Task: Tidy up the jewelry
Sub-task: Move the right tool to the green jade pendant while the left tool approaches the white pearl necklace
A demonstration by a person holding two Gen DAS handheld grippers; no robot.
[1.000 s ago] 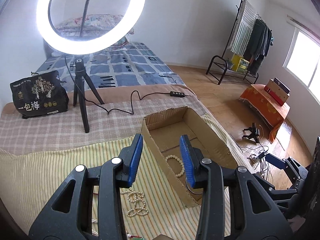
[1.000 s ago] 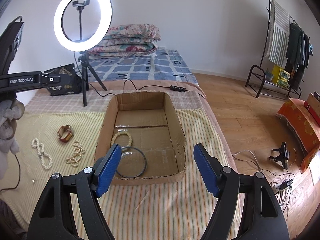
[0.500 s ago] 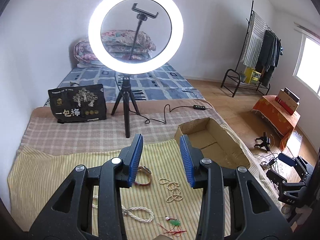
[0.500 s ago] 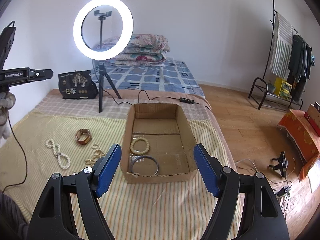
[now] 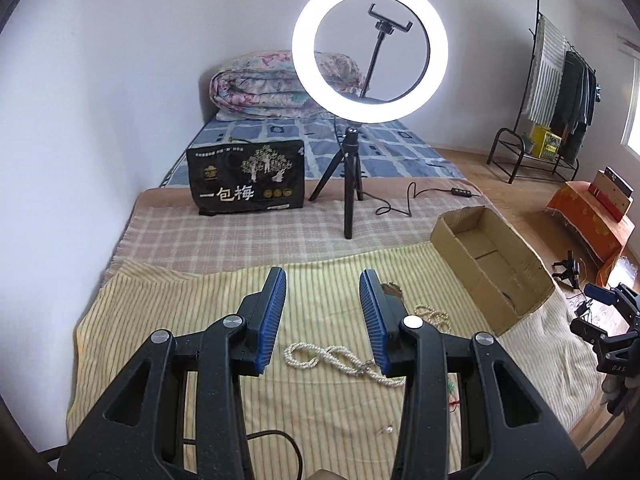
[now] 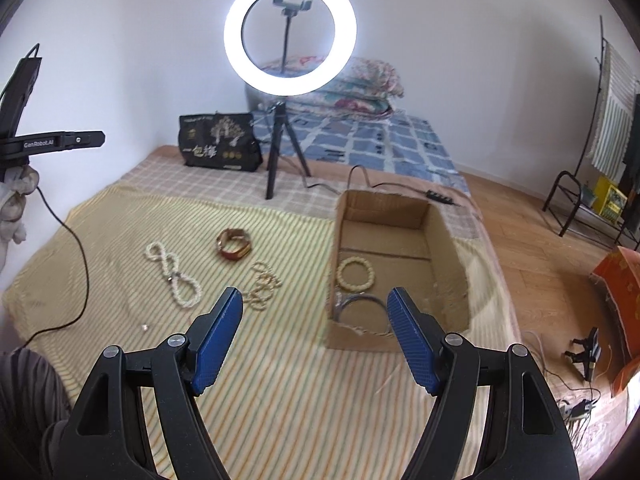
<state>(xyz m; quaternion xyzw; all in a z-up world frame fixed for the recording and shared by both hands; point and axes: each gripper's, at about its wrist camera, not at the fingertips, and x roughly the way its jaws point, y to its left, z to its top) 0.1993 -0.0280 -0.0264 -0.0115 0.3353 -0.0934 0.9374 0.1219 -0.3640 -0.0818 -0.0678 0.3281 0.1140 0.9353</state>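
The long pearl necklace (image 5: 340, 360) lies in loops on the striped blanket (image 5: 160, 320), low in the middle of the left wrist view; its right end passes behind the right finger of the left hand-held gripper (image 5: 322, 320). That same finger hides most of the brown bangle (image 5: 392, 289) and part of the smaller bead strand (image 5: 434, 314). A small red and green trinket (image 5: 452, 394) at lower right is mostly covered and hard to identify.

In the right wrist view the cardboard box (image 6: 444, 240) sits right of center. A cream bead bracelet (image 6: 356, 274) lies on its floor, and a dark ring (image 6: 360, 304) nearer the front wall is partly cut off by that wall and by the gripper finger. A tiny pale object (image 6: 145, 326) on the blanket at lower left is too small to make out.

The left hand-held gripper is parted moderately, holding nothing, above the necklace. The right hand-held gripper (image 6: 316, 336) is spread wide and empty, touching nothing.

The ring light (image 6: 290, 32) stands behind, beside a black bag (image 6: 218, 144).
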